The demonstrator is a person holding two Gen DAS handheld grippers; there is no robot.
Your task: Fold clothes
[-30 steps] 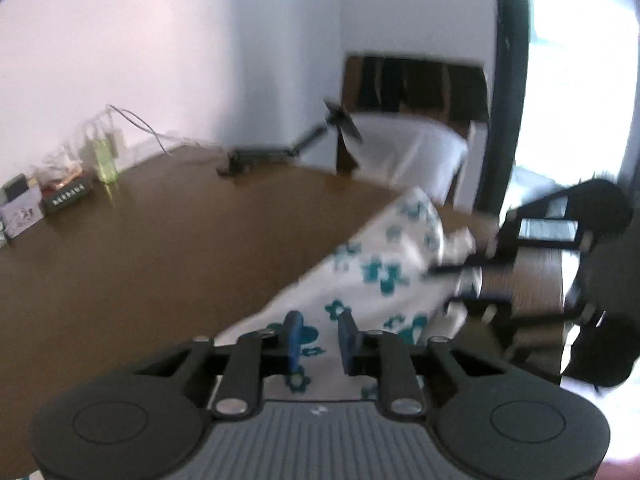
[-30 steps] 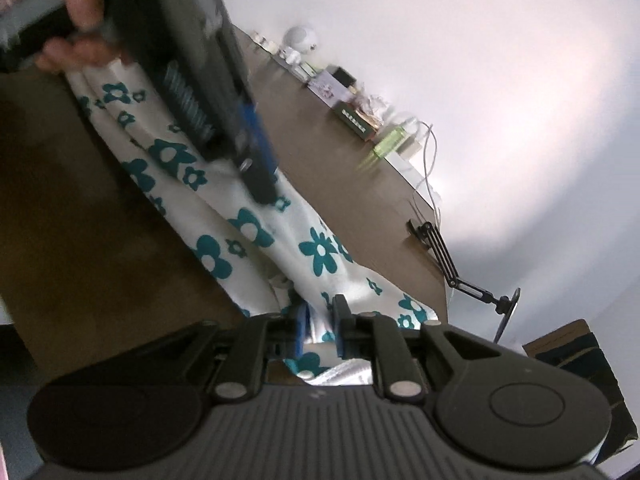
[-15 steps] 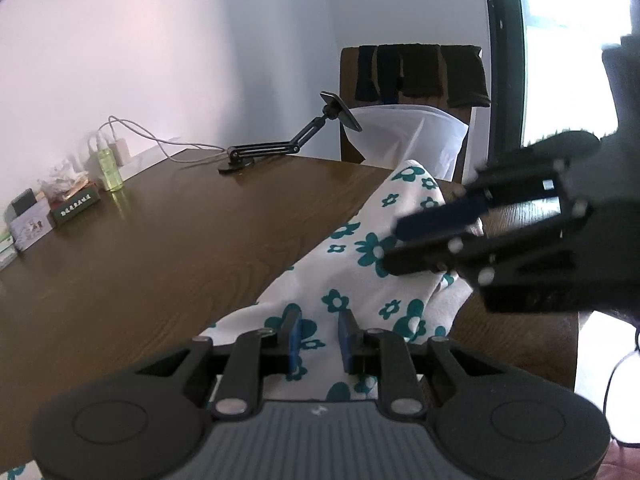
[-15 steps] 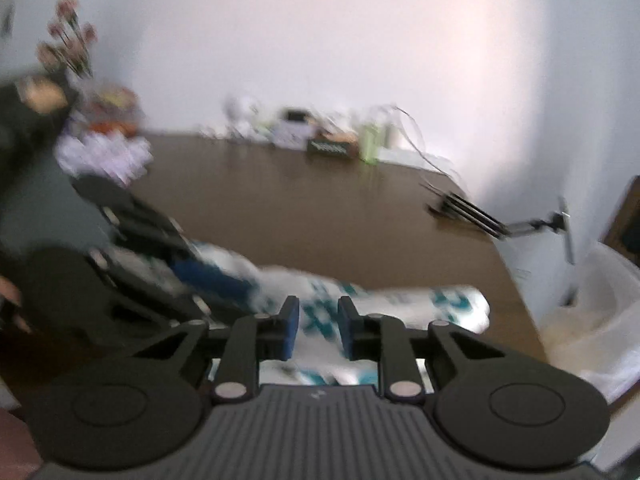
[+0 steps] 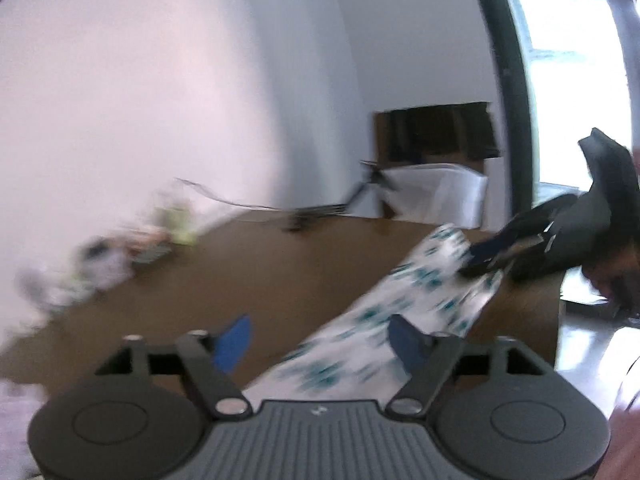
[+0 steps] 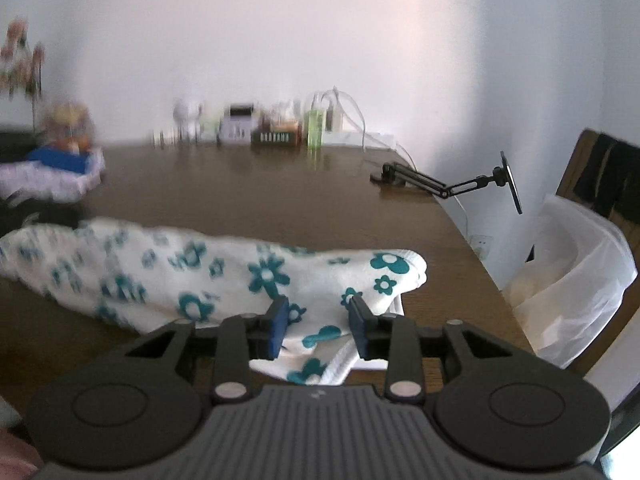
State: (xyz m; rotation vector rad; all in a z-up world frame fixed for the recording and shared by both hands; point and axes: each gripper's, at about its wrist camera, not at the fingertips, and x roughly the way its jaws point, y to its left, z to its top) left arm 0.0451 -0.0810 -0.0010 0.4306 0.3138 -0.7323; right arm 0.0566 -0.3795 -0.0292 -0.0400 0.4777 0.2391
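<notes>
Both sets of fingers have spread since half a second ago, when they were nearly pressed together. Our left gripper [image 5: 320,338] gapes wide above the floral garment [image 6: 224,276]; our right gripper [image 6: 318,326] is parted around its near end, gripping nothing. We judge one fold laid: the cloth lies as a long doubled strip on the brown surface [image 6: 280,200], with further folds left.

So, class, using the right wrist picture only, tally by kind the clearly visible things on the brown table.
Floral garment: 1
Black phone-holder arm: 1
Green bottle: 1
Dark lettered box: 1
Blue-and-white basket: 1
Total: 5; the blurred small items at the back are left uncounted.
</notes>
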